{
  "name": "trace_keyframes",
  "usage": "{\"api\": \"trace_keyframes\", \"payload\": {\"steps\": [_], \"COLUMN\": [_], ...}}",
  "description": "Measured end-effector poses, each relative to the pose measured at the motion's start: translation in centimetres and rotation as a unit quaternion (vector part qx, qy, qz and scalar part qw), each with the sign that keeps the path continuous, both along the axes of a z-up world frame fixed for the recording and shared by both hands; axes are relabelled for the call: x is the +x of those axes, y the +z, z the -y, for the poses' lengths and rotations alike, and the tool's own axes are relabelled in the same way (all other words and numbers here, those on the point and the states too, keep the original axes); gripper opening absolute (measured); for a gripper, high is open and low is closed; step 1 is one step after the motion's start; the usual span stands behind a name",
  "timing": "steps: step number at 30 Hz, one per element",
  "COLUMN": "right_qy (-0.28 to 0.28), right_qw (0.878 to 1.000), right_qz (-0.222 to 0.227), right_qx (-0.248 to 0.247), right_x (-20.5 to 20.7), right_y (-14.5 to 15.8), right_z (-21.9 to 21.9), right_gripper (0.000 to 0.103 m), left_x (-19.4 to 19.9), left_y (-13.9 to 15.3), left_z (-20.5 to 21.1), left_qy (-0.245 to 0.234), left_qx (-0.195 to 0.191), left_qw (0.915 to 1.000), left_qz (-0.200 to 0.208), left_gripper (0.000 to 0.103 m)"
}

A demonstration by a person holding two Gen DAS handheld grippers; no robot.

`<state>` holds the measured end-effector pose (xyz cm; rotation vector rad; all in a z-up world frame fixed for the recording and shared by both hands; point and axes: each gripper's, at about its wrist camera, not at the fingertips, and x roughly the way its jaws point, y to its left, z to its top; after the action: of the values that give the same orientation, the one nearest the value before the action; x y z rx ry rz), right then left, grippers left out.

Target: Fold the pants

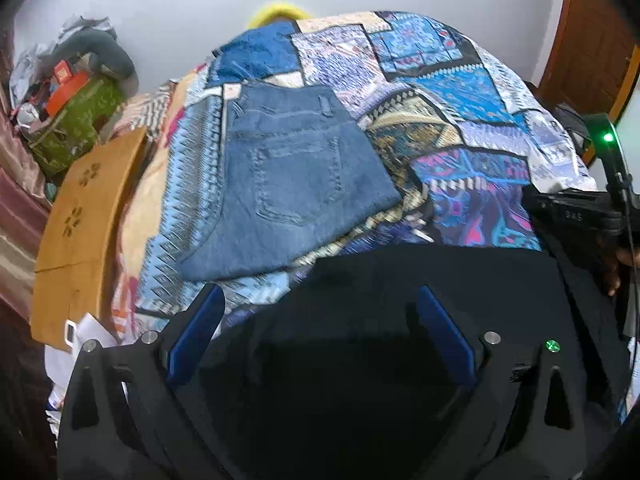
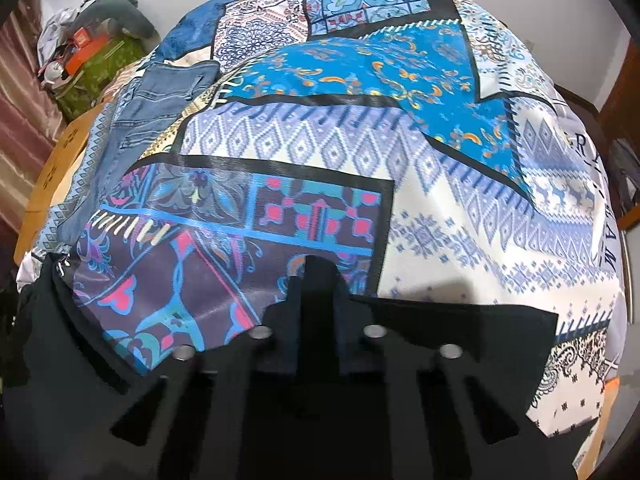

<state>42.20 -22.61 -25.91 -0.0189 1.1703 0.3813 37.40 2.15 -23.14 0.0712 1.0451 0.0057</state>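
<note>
Black pants (image 1: 440, 268) lie at the near edge of a patchwork bedspread (image 1: 440, 80). My left gripper (image 1: 320, 292) hangs just above them, blue pads (image 1: 196, 332) wide apart and open, with nothing pinched. In the right wrist view the black pants (image 2: 460, 340) spread under my right gripper (image 2: 320, 276). Its dark fingers stand pressed together at the cloth's far edge, shut on the fabric as far as the dark tones show. Folded blue jeans (image 1: 288, 184) rest further up the bed, seen at the left as blue jeans (image 2: 152, 100) in the right wrist view.
A tan wooden board (image 1: 80, 220) runs along the bed's left side. Behind it a green bag (image 1: 76, 128) is piled with clutter. A brown wooden door (image 1: 592, 40) stands at the right, and a person's hand (image 1: 612, 276) shows there. The bedspread (image 2: 360, 140) fills the middle.
</note>
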Motion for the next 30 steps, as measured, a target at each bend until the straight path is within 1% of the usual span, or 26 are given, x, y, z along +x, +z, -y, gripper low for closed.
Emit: {"api": "trace_keyframes", "payload": {"steps": [2, 4, 6, 10, 12, 15, 16, 18, 20, 23, 25, 28, 30], "right_qy": [-0.004, -0.013, -0.022, -0.046, -0.060, -0.071, -0.073, -0.075, -0.073, -0.065, -0.057, -0.056, -0.064], "right_qw": [1.000, 0.999, 0.998, 0.993, 0.990, 0.984, 0.983, 0.979, 0.975, 0.972, 0.972, 0.976, 0.978], "right_qz": [0.003, 0.024, 0.044, 0.093, 0.117, 0.152, 0.161, 0.183, 0.202, 0.223, 0.226, 0.211, 0.198], "right_qx": [0.005, 0.017, 0.029, 0.050, 0.059, 0.059, 0.057, 0.055, 0.056, 0.046, 0.026, 0.001, -0.022], "right_x": [0.0, -0.5, -0.9, -2.3, -3.2, -4.9, -5.4, -6.8, -8.0, -10.2, -11.3, -12.2, -12.8], "right_y": [0.6, 2.2, 4.2, 9.4, 12.0, 15.3, 16.1, 17.7, 18.9, 19.6, 19.3, 17.6, 15.9], "right_z": [0.1, 1.1, 2.4, 6.1, 8.0, 10.4, 10.5, 12.0, 12.9, 13.6, 13.9, 14.5, 15.1], "right_gripper": [0.008, 0.008, 0.008, 0.008, 0.008, 0.008, 0.008, 0.008, 0.008, 0.008, 0.008, 0.008, 0.008], "left_x": [-0.4, -0.9, -1.4, -2.2, -2.8, -3.9, -4.3, -5.0, -5.9, -7.2, -7.7, -7.9, -7.9], "left_y": [0.1, 0.4, 0.8, 1.4, 1.9, 2.4, 2.4, 2.1, 1.6, 0.7, 0.0, -1.0, -1.4], "left_z": [0.6, 1.4, 2.2, 4.3, 5.6, 8.3, 9.3, 11.1, 13.2, 16.0, 17.2, 18.4, 18.5], "left_qy": [-0.007, -0.012, -0.017, -0.035, -0.049, -0.079, -0.089, -0.110, -0.133, -0.158, -0.159, -0.157, -0.151], "left_qx": [-0.005, -0.001, 0.005, 0.010, 0.008, 0.005, 0.003, 0.002, 0.007, 0.022, 0.031, 0.035, 0.022], "left_qw": [0.9999, 0.9999, 0.9998, 0.9993, 0.9987, 0.9967, 0.9958, 0.9934, 0.9901, 0.9859, 0.9852, 0.9846, 0.9857], "left_qz": [-0.009, -0.008, -0.004, -0.009, -0.012, -0.017, -0.021, -0.032, -0.043, -0.052, -0.055, -0.067, -0.072], "left_gripper": [0.098, 0.098, 0.098, 0.098, 0.098, 0.098, 0.098, 0.098, 0.098, 0.098, 0.098, 0.098, 0.099]}}
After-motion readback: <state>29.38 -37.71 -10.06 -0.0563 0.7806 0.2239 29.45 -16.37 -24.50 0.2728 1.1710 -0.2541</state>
